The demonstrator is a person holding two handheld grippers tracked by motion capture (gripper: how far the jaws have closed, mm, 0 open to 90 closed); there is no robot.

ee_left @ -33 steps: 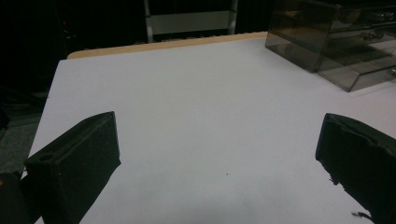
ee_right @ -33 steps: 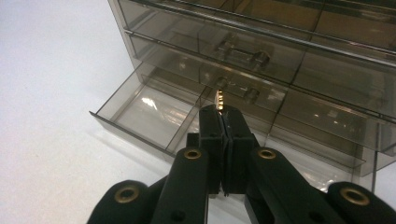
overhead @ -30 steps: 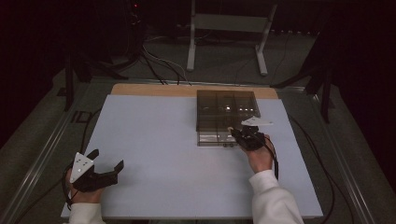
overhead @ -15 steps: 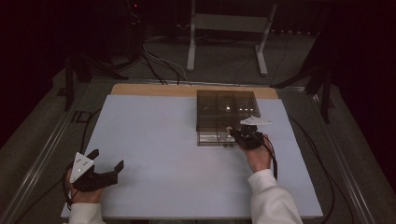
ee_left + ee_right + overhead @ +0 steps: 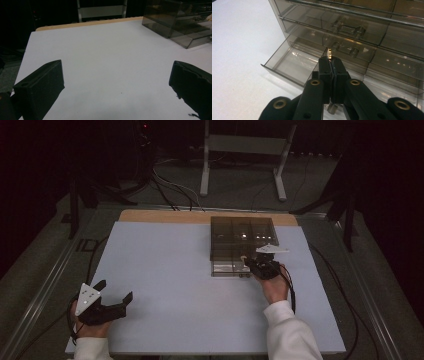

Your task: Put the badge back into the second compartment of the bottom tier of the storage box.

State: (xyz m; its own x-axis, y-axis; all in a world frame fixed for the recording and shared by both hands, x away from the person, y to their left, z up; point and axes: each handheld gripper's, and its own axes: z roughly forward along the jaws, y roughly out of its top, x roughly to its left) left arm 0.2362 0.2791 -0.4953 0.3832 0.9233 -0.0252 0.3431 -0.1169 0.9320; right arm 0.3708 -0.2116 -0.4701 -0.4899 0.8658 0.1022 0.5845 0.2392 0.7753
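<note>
A pale blue sheet covered the desk [image 5: 180,270], which stood in a dark room with cables on the floor behind. The smoky clear drawer cabinet [image 5: 242,237] sat toward the far right, its lowest drawer [image 5: 289,62] pulled out. The right tongs [image 5: 331,60] were pressed together on a small brass-coloured piece [image 5: 330,53] above that drawer. The left tongs [image 5: 115,300] rested wide apart near the front left corner, holding nothing.

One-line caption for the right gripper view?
Right gripper, jaws shut on a small gold piece, held over the open bottom drawer of a smoky plastic cabinet.
</note>
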